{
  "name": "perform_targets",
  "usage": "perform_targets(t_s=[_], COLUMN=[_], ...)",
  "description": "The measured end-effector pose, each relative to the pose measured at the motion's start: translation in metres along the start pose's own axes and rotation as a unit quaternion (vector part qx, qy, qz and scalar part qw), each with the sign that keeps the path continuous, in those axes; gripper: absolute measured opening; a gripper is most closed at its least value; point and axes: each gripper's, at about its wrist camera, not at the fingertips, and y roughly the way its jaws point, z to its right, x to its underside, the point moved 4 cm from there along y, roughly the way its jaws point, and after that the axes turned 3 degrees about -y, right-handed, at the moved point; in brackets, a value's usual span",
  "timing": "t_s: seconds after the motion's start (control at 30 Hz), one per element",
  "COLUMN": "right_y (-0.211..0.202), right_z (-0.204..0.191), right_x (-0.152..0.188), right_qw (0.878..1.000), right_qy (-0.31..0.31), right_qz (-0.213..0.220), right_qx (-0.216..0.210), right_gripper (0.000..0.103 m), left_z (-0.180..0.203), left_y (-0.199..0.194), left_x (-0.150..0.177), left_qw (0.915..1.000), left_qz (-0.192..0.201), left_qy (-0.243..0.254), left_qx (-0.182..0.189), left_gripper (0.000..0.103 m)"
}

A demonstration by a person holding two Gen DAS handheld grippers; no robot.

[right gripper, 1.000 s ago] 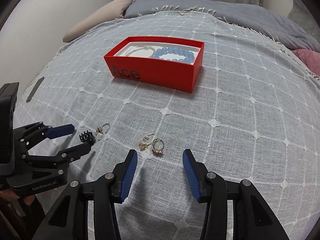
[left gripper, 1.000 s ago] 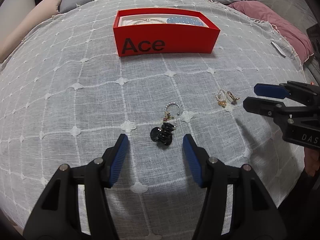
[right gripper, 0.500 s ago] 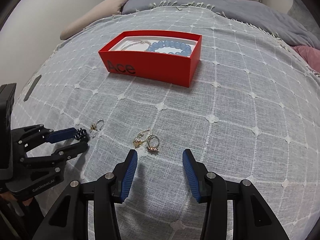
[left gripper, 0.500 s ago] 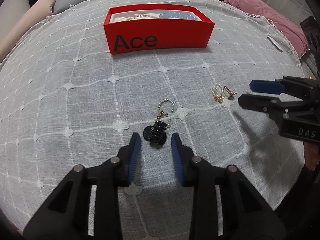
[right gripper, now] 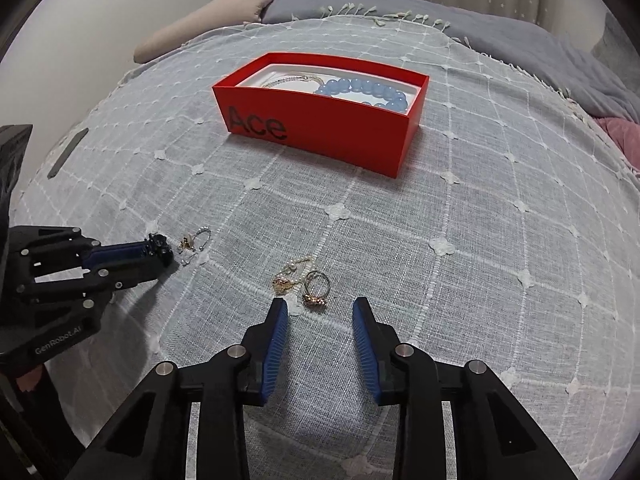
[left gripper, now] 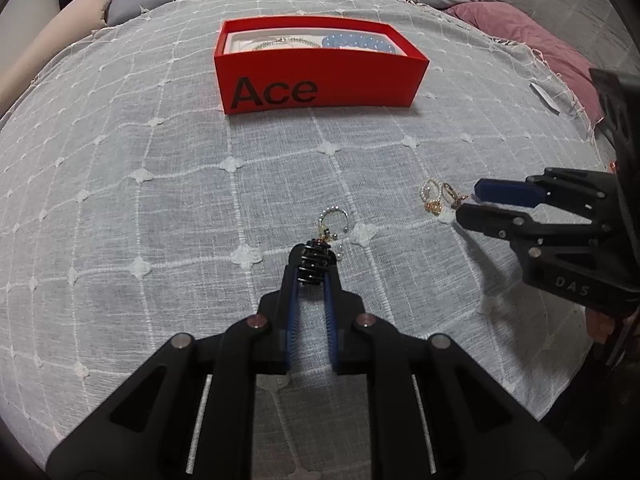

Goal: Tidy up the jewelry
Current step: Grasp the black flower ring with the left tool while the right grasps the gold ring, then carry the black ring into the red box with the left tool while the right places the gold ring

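Note:
My left gripper is closing, and its blue pads pinch a small black claw hair clip on the white checked bedspread. A pearl hoop earring lies just beyond the clip. My right gripper is also closing, with nothing pressed between its fingers. A gold ring lies just ahead of its tips, and a gold and pearl earring sits to the left. Farther back stands the red "Ace" box, holding a blue bead bracelet and a thin chain.
A pink pillow and grey blanket lie at the far right of the bed, a beige pillow at the far left. A dark flat strip rests near the left edge, a white tag near the right.
My left gripper's fingers have closed in around the black hair clip. My right gripper's fingers have narrowed a little and sit closer to the gold ring.

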Motion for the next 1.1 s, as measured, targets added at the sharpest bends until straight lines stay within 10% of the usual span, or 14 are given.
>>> perform_targets(t_s=[0.47, 1.1], right_y=[0.012, -0.019], right_z=[-0.006, -0.001], right_x=[-0.003, -0.012], right_qw=[1.0, 0.999], right_qy=[-0.018, -0.006], right_qz=[0.003, 0.039], right_qx=[0.001, -0.014], right_gripper=[0.013, 0.013], left_z=[-0.017, -0.032], left_y=[-0.009, -0.027], left_x=[-0.009, -0.024], left_qw=[0.9995, 0.9972], left_qz=[0.013, 0.055], left_qy=[-0.029, -0.048], left_qx=[0.004, 0.014], left_gripper=[0.014, 0.014])
